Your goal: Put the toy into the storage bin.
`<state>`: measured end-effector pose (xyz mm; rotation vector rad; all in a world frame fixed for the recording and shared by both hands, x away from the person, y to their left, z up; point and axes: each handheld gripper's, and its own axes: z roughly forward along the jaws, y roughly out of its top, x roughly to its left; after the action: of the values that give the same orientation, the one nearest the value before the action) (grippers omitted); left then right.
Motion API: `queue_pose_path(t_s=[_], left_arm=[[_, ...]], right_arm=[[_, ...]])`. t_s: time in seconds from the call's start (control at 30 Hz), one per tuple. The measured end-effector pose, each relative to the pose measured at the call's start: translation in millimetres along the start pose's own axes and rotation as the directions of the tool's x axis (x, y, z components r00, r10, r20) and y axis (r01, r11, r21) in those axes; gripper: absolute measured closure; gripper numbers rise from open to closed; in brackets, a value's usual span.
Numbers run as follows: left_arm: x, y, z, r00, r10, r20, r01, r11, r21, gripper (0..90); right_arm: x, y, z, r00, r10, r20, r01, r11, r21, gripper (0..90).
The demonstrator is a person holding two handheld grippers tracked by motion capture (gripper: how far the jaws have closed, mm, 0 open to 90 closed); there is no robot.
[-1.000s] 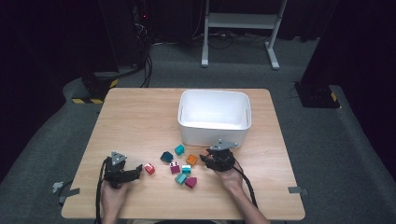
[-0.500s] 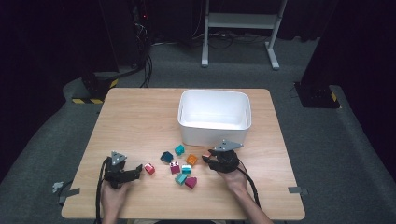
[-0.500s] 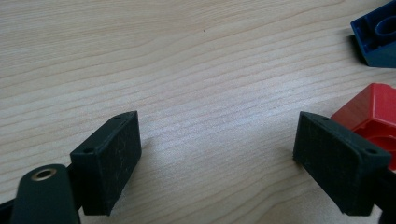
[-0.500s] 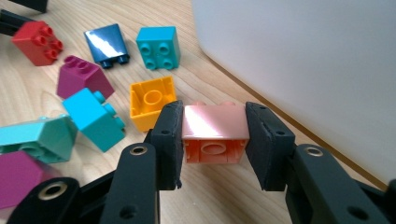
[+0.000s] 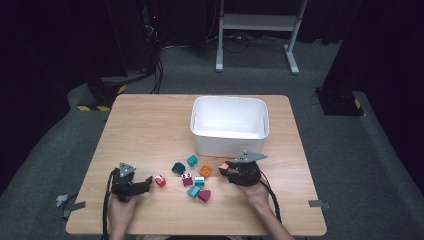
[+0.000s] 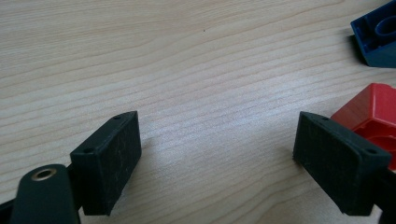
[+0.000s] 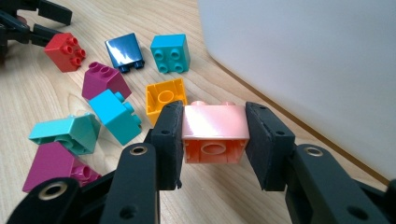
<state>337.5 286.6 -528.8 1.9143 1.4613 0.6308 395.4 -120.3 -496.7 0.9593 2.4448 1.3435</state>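
Right tool (image 7: 214,140) grips a pink brick (image 7: 215,133) beside the white tub (image 5: 229,125). Loose bricks (image 5: 192,177) crowd the counter (image 5: 145,130). Left tool (image 6: 219,154) gapes wide, red brick (image 6: 369,116) at its jaw.

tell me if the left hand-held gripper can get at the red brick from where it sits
Probably yes. The left hand-held gripper is open, and the red brick lies on the table right beside one jaw, with bare wood between the jaws and nothing blocking; a small sideways shift should straddle it.

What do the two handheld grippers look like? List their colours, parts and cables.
Both the left gripper and right gripper are matte black, each topped by a grey three-cornered plate. Their jaws are blocky, flat-faced pads with brass-ringed pivot holes. A black cable trails from each. No sleeves are visible.
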Motion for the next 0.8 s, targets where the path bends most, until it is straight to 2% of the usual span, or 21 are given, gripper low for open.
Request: queue_pose_path(t_s=[0.8], left_arm=[[0.0, 0.0, 0.0, 1.0, -0.001, 0.0, 0.001, 1.0, 0.0, 15.2]], right_arm=[[-1.4, 2.1, -12.9, 0.9995, -0.014, -0.029, 0.014, 1.0, 0.007, 59.0]])
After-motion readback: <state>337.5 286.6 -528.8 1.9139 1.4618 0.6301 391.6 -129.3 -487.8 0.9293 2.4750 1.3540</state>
